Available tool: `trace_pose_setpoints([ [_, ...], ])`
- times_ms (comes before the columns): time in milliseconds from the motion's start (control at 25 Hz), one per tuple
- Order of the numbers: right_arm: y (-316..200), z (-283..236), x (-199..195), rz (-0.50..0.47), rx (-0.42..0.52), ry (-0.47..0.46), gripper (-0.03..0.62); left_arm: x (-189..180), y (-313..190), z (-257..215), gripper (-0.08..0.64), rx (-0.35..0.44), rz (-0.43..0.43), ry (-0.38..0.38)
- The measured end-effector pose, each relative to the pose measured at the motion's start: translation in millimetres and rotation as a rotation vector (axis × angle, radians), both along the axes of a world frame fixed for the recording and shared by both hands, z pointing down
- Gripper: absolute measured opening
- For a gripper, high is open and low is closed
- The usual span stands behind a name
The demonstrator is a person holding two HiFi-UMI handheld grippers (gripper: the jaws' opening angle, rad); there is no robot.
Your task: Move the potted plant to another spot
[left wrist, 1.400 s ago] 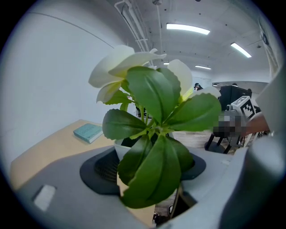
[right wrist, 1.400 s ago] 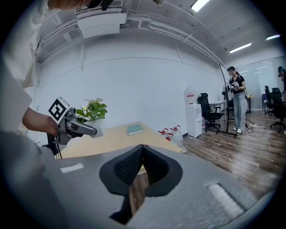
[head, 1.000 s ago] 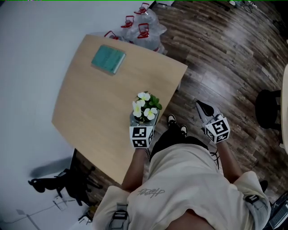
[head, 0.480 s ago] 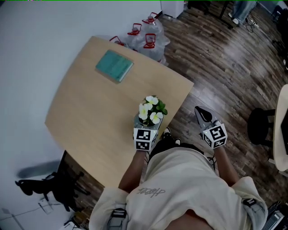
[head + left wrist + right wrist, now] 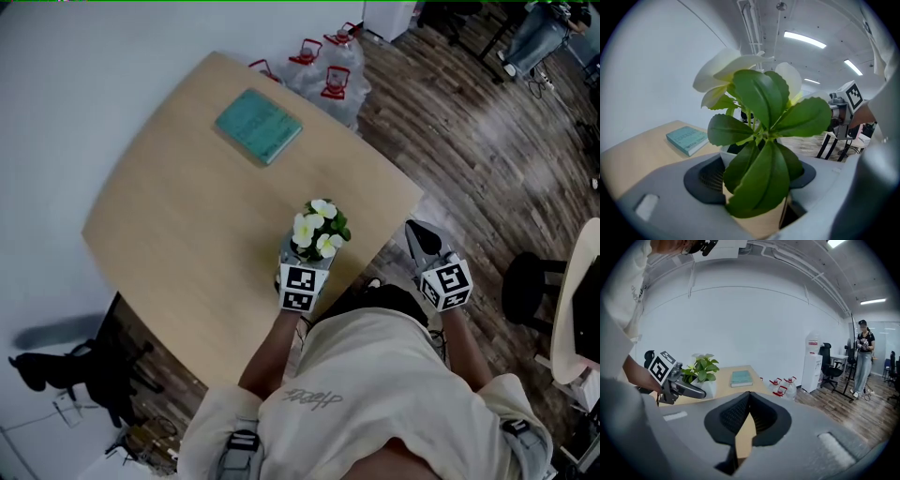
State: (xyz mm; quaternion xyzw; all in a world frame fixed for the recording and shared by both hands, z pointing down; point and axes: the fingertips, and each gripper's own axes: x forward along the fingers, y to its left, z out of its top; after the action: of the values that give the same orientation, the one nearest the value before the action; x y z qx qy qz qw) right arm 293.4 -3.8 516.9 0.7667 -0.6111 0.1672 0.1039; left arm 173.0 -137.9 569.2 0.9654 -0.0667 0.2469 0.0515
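Plant (image 5: 317, 228), upright, pot clamped between the wide-set jaws of left gripper (image 5: 298, 270), at the near edge of counter (image 5: 183, 211), bare top ahead toward book (image 5: 260, 125); right gripper (image 5: 419, 240) closed, empty, well apart to the right over floor

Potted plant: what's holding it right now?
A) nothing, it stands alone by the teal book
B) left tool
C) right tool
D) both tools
B: the left gripper view shows the potted plant clamped in the jaws of the left tool, while the right tool is closed on nothing, out past the edge of the table.
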Motion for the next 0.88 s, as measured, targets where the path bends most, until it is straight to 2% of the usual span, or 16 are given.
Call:
trace_pose_setpoints([
  [200,-31.3,0.7,-3.3,-0.067,-0.024,0.019,0.002,-9.4,-20.4,6.1,0.357,-0.01,-0.047,-0.004],
  [520,-50.6,14.2,-0.1,-0.199,-0.047,0.014,0.002,-10.9,-33.6,8.7,0.357,0.006,-0.16,0.001],
  [880,-89.4,8.1,25.1,-0.342,0.011,-0.038,0.002,-1.5,-35.9,2.5,0.357,0.0,-0.307,-0.046],
])
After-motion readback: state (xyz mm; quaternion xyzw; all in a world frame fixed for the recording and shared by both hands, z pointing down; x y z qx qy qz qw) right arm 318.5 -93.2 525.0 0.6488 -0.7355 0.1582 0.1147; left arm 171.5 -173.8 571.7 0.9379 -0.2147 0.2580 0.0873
